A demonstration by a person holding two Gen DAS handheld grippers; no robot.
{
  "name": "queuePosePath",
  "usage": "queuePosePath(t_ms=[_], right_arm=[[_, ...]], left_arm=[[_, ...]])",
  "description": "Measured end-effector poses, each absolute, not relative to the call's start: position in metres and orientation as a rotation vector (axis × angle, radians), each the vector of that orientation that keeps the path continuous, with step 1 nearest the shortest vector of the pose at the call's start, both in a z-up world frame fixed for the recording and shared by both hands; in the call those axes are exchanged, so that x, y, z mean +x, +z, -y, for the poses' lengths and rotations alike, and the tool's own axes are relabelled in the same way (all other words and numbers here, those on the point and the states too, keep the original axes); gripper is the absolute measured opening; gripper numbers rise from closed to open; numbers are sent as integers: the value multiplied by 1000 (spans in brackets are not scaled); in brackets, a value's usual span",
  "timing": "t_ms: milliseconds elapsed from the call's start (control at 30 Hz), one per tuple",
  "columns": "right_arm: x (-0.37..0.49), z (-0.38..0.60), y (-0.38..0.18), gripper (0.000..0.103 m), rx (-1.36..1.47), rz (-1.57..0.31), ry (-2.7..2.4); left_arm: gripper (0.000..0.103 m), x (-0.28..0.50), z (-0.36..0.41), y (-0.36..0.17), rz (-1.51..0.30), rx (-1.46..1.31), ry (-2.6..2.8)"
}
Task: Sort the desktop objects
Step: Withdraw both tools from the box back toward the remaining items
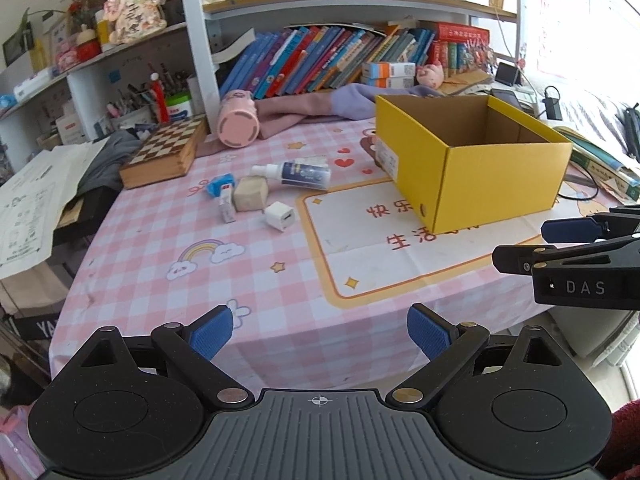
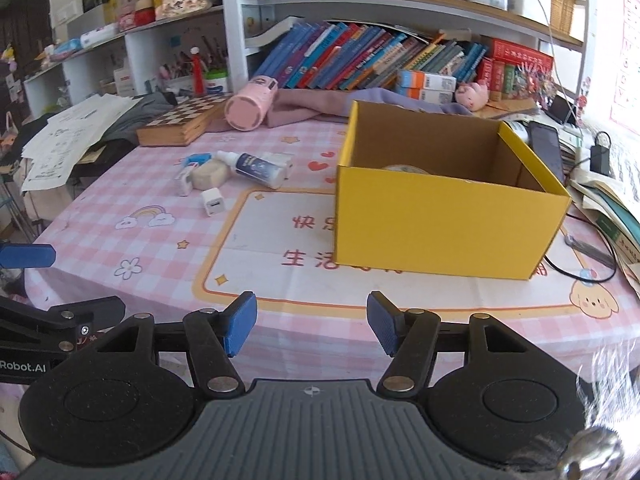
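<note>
A yellow cardboard box (image 1: pixel 496 184) (image 2: pixel 444 232) stands open on the pink checked tablecloth; a round pale item shows inside it (image 2: pixel 404 169). Left of it lie a white spray bottle (image 1: pixel 294 174) (image 2: pixel 256 168), a beige block (image 1: pixel 250 193) (image 2: pixel 209 176), a white charger cube (image 1: pixel 280 216) (image 2: pixel 213 201), a small white tube (image 1: pixel 227 207) (image 2: pixel 185 184) and a blue item (image 1: pixel 220 185) (image 2: pixel 198 158). My left gripper (image 1: pixel 318 334) is open and empty above the table's front edge. My right gripper (image 2: pixel 311 326) is open and empty, also at the front edge; it shows in the left wrist view (image 1: pixel 532 246).
A pink bottle (image 1: pixel 236 120) lies on its side by a chessboard box (image 1: pixel 164 156) at the back left. Pink and purple cloth (image 1: pixel 320 106), papers (image 1: pixel 36 204), books on the right (image 2: pixel 612 216), a phone (image 2: pixel 546 148) and shelves with books (image 1: pixel 340 56) surround the table.
</note>
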State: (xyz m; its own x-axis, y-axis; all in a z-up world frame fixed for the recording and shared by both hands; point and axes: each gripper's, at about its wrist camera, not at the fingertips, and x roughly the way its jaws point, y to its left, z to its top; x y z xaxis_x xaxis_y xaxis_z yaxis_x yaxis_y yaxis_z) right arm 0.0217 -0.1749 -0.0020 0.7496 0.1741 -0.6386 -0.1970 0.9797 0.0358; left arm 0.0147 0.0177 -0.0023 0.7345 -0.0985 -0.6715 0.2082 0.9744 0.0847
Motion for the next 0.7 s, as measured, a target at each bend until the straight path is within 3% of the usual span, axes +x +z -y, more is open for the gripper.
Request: queuePosePath(t_ms=[700], right_arm=[[51, 133, -4, 60, -122, -710, 347]], left_arm=[[96, 29, -48, -8, -759, 89, -88]])
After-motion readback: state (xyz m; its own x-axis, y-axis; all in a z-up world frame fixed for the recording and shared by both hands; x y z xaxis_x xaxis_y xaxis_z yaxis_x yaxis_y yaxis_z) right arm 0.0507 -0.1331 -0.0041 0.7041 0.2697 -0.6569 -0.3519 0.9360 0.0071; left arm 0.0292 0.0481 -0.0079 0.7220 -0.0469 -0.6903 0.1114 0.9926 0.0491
